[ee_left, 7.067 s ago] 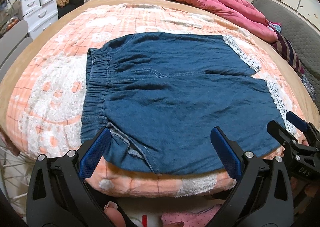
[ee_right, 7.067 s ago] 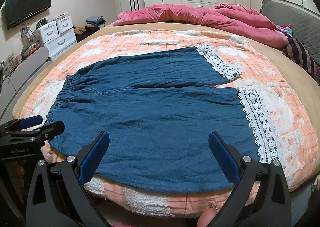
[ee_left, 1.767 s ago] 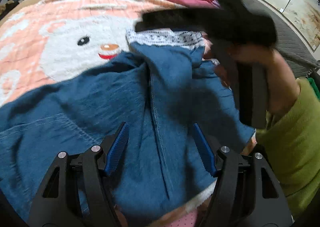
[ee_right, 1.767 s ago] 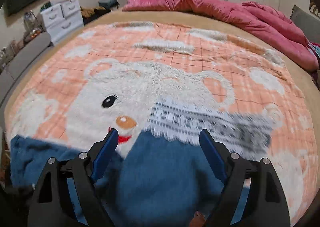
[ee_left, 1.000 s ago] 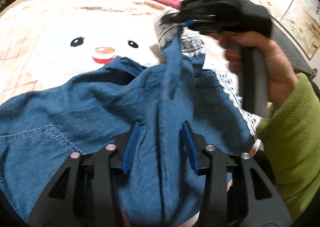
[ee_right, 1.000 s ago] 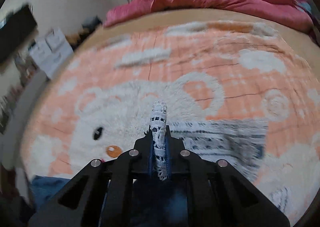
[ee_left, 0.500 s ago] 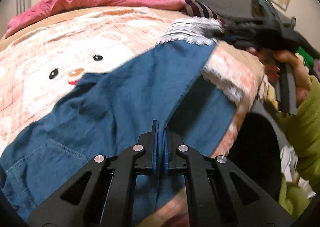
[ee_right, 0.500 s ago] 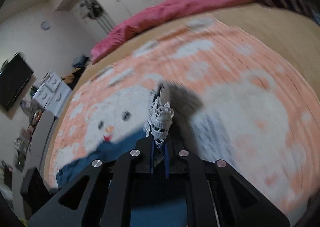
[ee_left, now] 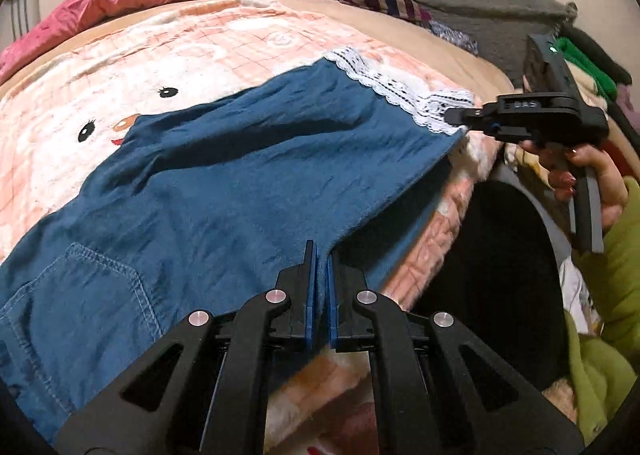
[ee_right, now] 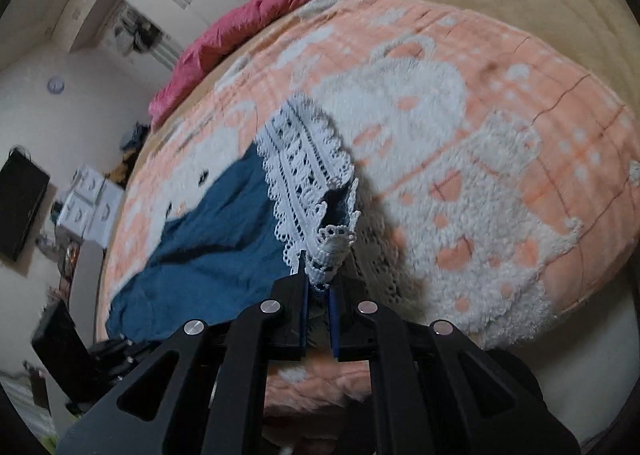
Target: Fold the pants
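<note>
The pants (ee_left: 224,175) lay across the bed's peach blanket (ee_left: 224,35), filling the left and centre of the frame; the left tool (ee_left: 319,255) was clenched on a denim edge at lower centre; the right tool (ee_right: 319,275) gripped the lace hem (ee_right: 308,175); judged mid lengthwise fold; next, both should lower the lifted leg evenly, edges aligned.

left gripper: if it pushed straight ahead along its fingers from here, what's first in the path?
Likely more of the pants. The left gripper is already shut on their near edge, and denim spreads ahead over the blanket. Depth is unclear, since the cloth looks lifted toward the right gripper.
</note>
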`<state>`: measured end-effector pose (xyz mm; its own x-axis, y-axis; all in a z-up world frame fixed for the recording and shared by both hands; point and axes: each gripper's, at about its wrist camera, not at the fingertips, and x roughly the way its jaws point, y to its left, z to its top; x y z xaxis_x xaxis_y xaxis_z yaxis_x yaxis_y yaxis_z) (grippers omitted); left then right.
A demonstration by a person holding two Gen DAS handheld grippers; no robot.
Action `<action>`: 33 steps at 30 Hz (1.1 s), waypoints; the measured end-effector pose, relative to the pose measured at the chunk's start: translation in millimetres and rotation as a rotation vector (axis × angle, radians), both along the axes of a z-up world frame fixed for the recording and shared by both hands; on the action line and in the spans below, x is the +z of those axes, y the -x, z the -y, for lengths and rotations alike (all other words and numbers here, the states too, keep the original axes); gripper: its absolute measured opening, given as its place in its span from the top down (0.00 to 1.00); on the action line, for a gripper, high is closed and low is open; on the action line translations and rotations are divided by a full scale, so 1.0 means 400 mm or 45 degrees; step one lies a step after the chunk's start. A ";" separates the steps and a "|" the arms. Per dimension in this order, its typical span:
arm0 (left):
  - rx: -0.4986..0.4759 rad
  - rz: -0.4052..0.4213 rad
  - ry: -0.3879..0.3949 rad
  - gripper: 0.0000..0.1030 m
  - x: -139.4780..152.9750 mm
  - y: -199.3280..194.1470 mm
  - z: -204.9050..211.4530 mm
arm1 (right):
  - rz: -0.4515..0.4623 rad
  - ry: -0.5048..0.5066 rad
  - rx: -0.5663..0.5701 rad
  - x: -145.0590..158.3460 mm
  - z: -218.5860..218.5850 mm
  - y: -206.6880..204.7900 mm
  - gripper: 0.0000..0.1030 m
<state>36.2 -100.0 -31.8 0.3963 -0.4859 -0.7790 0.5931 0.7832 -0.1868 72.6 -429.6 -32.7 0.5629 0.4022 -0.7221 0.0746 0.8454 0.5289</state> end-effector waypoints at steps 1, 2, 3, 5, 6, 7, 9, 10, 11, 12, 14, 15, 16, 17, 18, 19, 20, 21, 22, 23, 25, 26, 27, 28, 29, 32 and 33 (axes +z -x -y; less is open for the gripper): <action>-0.016 0.003 -0.017 1.00 -0.003 0.007 0.003 | -0.017 0.009 0.012 -0.011 0.004 -0.002 0.89; -0.025 0.009 -0.036 1.00 -0.006 0.013 0.005 | -0.025 0.012 0.022 -0.016 0.005 -0.001 0.87; -0.032 0.013 -0.059 1.00 -0.010 0.018 0.007 | -0.027 0.014 0.016 -0.019 0.011 0.003 0.80; -0.038 0.010 -0.094 1.00 -0.015 0.025 0.006 | -0.018 -0.026 0.010 -0.017 0.025 0.010 0.75; -0.040 0.006 -0.090 1.00 -0.015 0.027 0.004 | -0.007 -0.029 0.001 -0.011 0.033 0.016 0.73; -0.038 0.006 -0.089 1.00 -0.015 0.029 0.000 | 0.001 -0.008 -0.005 -0.005 0.038 0.020 0.71; -0.035 0.006 -0.090 1.00 -0.015 0.029 -0.005 | 0.017 0.017 0.003 0.002 0.043 0.022 0.78; -0.032 0.002 -0.083 1.00 -0.015 0.028 -0.006 | 0.016 0.014 0.001 0.003 0.046 0.021 0.88; -0.034 0.002 -0.083 1.00 -0.016 0.029 -0.006 | 0.012 0.008 0.005 0.001 0.048 0.021 0.89; -0.039 0.005 -0.090 1.00 -0.018 0.032 -0.003 | 0.006 0.016 0.008 -0.001 0.049 0.025 0.89; -0.052 0.003 -0.097 1.00 -0.021 0.037 0.000 | 0.006 0.038 0.018 0.001 0.046 0.033 0.89; -0.054 0.004 -0.103 1.00 -0.024 0.038 0.000 | -0.002 0.037 0.019 -0.003 0.049 0.036 0.89; -0.058 -0.005 -0.102 1.00 -0.029 0.039 -0.001 | -0.015 0.043 0.020 -0.009 0.049 0.037 0.89; -0.060 -0.015 -0.096 1.00 -0.034 0.039 -0.003 | -0.030 0.064 0.022 -0.018 0.047 0.034 0.89; -0.054 -0.023 -0.095 1.00 -0.039 0.037 -0.004 | -0.047 0.085 0.034 -0.032 0.041 0.034 0.89; -0.040 -0.040 -0.097 1.00 -0.050 0.034 -0.005 | -0.052 0.104 0.041 -0.040 0.037 0.033 0.89; -0.031 -0.048 -0.094 1.00 -0.055 0.032 -0.005 | -0.048 0.106 0.040 -0.044 0.035 0.034 0.87; -0.017 -0.057 -0.088 0.99 -0.059 0.031 -0.006 | -0.050 0.080 0.035 -0.047 0.038 0.035 0.86; -0.010 -0.055 -0.084 0.99 -0.059 0.032 -0.007 | -0.052 0.068 0.035 -0.047 0.042 0.036 0.85; -0.010 -0.052 -0.081 0.98 -0.058 0.034 -0.009 | -0.052 0.061 0.041 -0.042 0.046 0.039 0.80; -0.008 -0.057 -0.072 0.97 -0.048 0.038 -0.016 | -0.047 0.083 0.027 -0.025 0.056 0.045 0.47; -0.006 -0.062 -0.065 0.95 -0.040 0.040 -0.020 | -0.036 0.113 0.003 -0.012 0.066 0.048 0.42; -0.005 -0.061 -0.053 0.84 -0.027 0.044 -0.026 | -0.002 0.141 -0.026 0.012 0.077 0.054 0.42; -0.006 -0.052 -0.027 0.70 -0.009 0.050 -0.035 | 0.027 0.156 -0.037 0.030 0.083 0.055 0.42; -0.001 -0.035 0.004 0.67 0.017 0.053 -0.049 | 0.058 0.174 -0.038 0.048 0.085 0.054 0.42; 0.033 0.028 0.040 0.63 0.082 0.030 -0.075 | 0.140 0.211 0.021 0.095 0.067 0.023 0.34; 0.067 0.065 0.022 0.58 0.105 0.003 -0.085 | 0.157 0.228 0.063 0.105 0.048 -0.004 0.34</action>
